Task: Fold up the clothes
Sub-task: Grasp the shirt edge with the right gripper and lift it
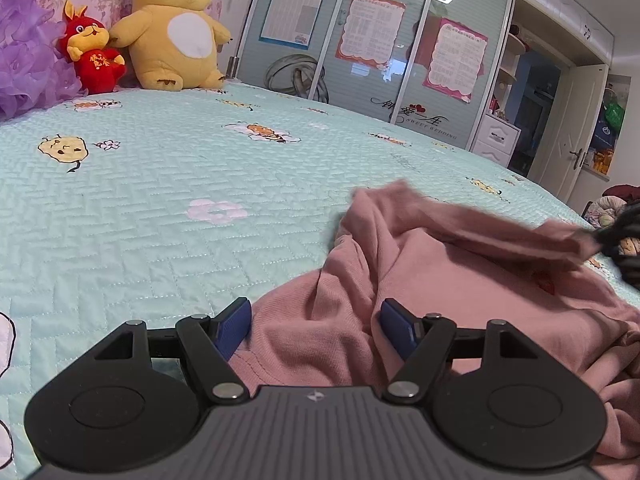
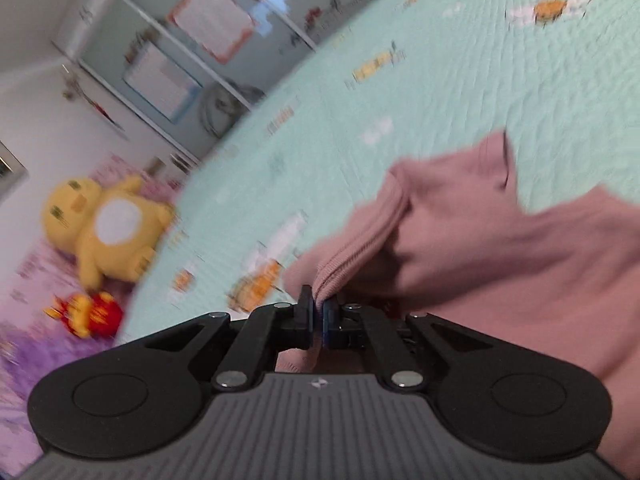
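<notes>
- Pink knit fabric fills the near foreground: a rumpled pink garment (image 1: 460, 280) lies on the near right part of a bed, its folds bunched and partly heaped on one another.
- Left gripper (image 1: 316, 326) hovers low over the garment's near edge, its blue-padded jaws standing wide apart with cloth lying between and beneath them; the pads do not press on it.
- Right gripper (image 2: 318, 314) has its jaws pinched together on a ribbed edge of the pink garment (image 2: 500, 248), the cloth rising out of the closed tips; this view is tilted and blurred.
- In the left wrist view, a stretched band of the garment runs to the right edge of the picture, where a dark, blurred shape meets it.
- Beneath the garment spreads a mint-green quilted bedspread (image 1: 180, 184) printed with bees and flowers, bare across its left and far parts.
- At the far head of the bed, a large yellow plush toy (image 1: 176, 28) sits upright, with a small red plush toy (image 1: 92, 56) just beside it and purple ruffled fabric (image 1: 28, 40) next to that.
- Behind the bed stands a wardrobe with sliding doors (image 1: 360, 40) that carry printed charts; a white door (image 1: 576, 132) is at the far right.
</notes>
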The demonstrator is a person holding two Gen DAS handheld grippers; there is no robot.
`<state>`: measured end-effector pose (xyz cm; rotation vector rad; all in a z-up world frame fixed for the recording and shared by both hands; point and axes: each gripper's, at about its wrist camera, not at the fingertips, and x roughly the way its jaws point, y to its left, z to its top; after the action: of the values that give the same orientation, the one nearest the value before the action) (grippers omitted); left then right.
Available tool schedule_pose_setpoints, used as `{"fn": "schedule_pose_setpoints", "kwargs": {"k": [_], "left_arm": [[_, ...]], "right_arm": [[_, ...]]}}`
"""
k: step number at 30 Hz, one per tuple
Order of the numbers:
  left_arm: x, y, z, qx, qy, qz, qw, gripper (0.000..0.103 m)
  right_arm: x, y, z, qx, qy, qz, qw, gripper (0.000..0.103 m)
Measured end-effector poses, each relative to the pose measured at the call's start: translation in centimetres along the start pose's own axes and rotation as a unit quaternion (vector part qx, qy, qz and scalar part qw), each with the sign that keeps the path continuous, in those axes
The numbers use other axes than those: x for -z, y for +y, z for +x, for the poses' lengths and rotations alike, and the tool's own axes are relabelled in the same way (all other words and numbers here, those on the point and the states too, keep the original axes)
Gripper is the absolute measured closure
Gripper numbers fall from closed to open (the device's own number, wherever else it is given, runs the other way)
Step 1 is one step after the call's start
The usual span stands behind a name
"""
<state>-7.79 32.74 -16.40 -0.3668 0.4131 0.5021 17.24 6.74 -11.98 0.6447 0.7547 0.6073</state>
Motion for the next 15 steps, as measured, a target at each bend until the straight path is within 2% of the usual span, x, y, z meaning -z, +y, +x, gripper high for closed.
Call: {"fn": "schedule_pose_setpoints", "kwargs": {"k": [4, 7, 10, 15], "left_arm": [[-0.1, -0.2, 0.0, -0.003, 0.002, 0.003, 1.0, 0.028], [0.0, -0.2, 0.1, -0.005, 0.005, 0.005, 1.0, 0.028], [0.0, -0.3, 0.1, -0.005, 0.008, 0.009, 0.9999, 0.024], [-0.3, -0.4, 0.3, 0.001, 0.026, 0.013, 0.9996, 0.018]], "right_arm": [[-1.2, -0.4, -6.9, -0.031, -0.053, 0.008, 0.998, 0.1], [-1.4, -1.6, -12.0, -0.037, -0.073, -0.004, 0.997, 0.101], [0.0, -3.3, -16.1, -0.024, -0.068, -0.008, 0.997, 0.1], [3.5, -6.3, -20.7, 0.004, -0.029, -0.013, 0.999, 0.1]]}}
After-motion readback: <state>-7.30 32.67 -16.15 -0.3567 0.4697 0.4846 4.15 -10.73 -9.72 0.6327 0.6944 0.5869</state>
